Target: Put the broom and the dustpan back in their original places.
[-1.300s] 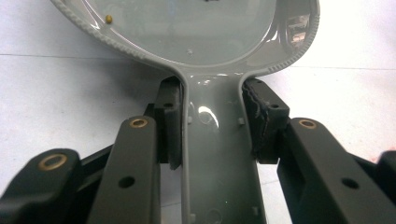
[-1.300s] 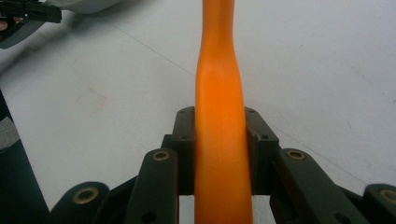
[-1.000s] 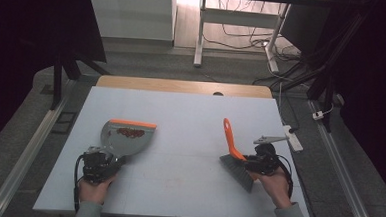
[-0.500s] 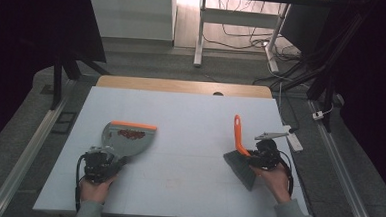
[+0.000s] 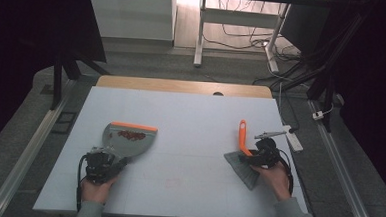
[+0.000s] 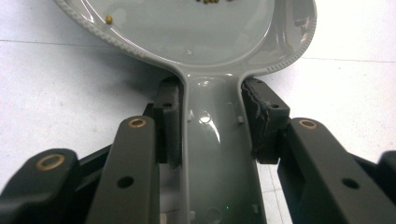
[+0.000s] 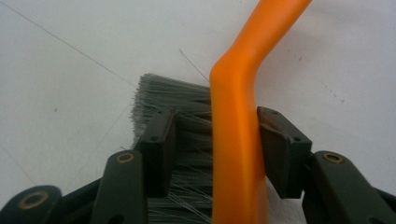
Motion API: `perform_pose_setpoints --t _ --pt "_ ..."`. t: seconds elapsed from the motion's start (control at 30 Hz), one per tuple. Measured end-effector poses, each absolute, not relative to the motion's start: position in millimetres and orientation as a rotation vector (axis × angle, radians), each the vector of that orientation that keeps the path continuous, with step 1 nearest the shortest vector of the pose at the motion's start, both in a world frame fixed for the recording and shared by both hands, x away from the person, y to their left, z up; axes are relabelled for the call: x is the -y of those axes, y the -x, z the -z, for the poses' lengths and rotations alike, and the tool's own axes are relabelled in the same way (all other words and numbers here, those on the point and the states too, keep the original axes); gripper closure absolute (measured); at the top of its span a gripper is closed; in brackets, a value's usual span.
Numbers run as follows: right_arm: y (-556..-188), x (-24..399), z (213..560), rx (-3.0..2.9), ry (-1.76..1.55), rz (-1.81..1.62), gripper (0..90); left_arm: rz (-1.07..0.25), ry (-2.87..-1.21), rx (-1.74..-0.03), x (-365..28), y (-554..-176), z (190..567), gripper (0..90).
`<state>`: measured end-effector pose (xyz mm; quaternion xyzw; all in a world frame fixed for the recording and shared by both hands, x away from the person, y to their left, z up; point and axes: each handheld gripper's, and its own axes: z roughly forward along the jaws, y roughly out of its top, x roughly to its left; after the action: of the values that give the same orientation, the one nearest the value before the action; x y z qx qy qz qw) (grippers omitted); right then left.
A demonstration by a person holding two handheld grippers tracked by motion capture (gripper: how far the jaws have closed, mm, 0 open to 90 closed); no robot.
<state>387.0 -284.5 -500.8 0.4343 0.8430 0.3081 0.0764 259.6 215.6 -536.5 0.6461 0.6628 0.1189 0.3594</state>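
Nearest, at about seven o'clock on the white worktop [image 5: 190,113], the left gripper [image 5: 109,160] has its jaws pinching the grey handle of the dustpan [image 5: 129,137]; in the left gripper view both pads press the handle's sides. The pan lies flat toward twelve o'clock from that hand, with an orange front edge and small reddish-brown bits [image 5: 131,134] inside. At about four o'clock, the right gripper [image 5: 248,159] straddles the brush [image 5: 242,156]. Its jaws have just been opening and now stand spread; the left pad sits clear among the grey bristles, the right pad beside the orange handle, which points toward twelve o'clock. The bristles rest on the worktop.
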Motion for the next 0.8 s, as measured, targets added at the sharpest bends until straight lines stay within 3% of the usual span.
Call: perform_pose_setpoints --t 0.13,0.4,0.8 --pt "-387.9 283.0 502.9 -2.515 -1.315 -0.871 45.3 -0.3 -1.675 -1.695 -216.1 -259.1 535.9 53.3" --pt "-386.7 282.6 501.7 -2.482 -1.31 -0.868 43.8 -0.346 -1.712 -1.654 -219.7 -254.2 527.7 27.8" --pt "-371.0 285.7 486.1 -2.46 -1.16 -0.988 43.8 -0.42 -1.803 -1.452 -226.2 -240.5 508.3 30.9"
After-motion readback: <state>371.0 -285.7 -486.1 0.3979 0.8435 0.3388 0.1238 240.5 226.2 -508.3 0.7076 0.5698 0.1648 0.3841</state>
